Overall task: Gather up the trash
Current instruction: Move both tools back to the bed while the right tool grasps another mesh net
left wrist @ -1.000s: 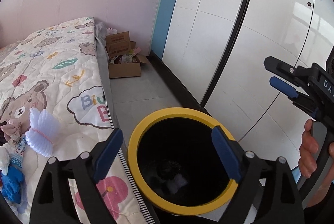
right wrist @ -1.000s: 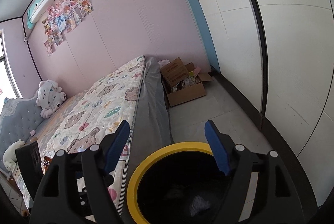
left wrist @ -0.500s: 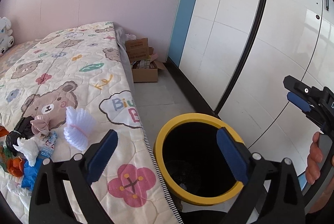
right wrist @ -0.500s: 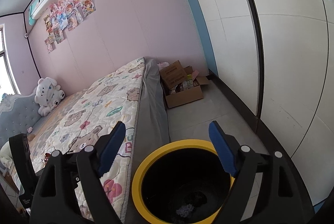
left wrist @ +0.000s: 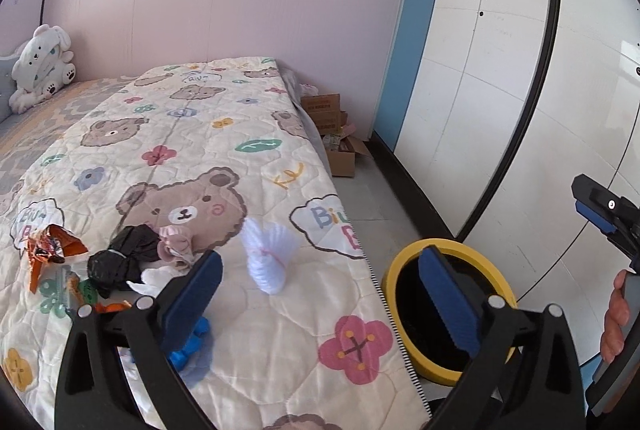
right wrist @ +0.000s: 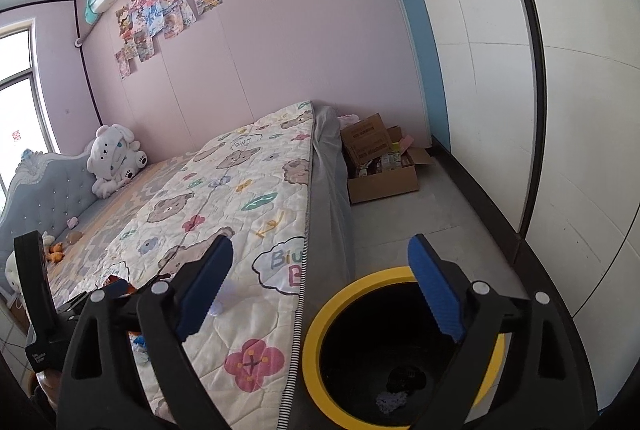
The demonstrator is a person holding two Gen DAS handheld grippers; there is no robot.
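- While both jaws have just been widening with nothing between them, the left gripper (left wrist: 320, 294) hangs over the bear-print quilted bed's (left wrist: 224, 157) edge.
- The right gripper (right wrist: 320, 286) stands apart above the yellow-rimmed black round bin (right wrist: 320, 334).
- A white pleated foam net (left wrist: 268, 250) lies near the bed's edge.

Bed quilt (left wrist: 224, 157) carries white foam net (left wrist: 270, 250), black bag (left wrist: 120, 258)

Quilted cloth bedspread (left wrist: 208, 157) (matt)

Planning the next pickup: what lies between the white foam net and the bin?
Only bare quilt and its striped edge separate the white foam net from the yellow-rimmed bin, per the left wrist view.
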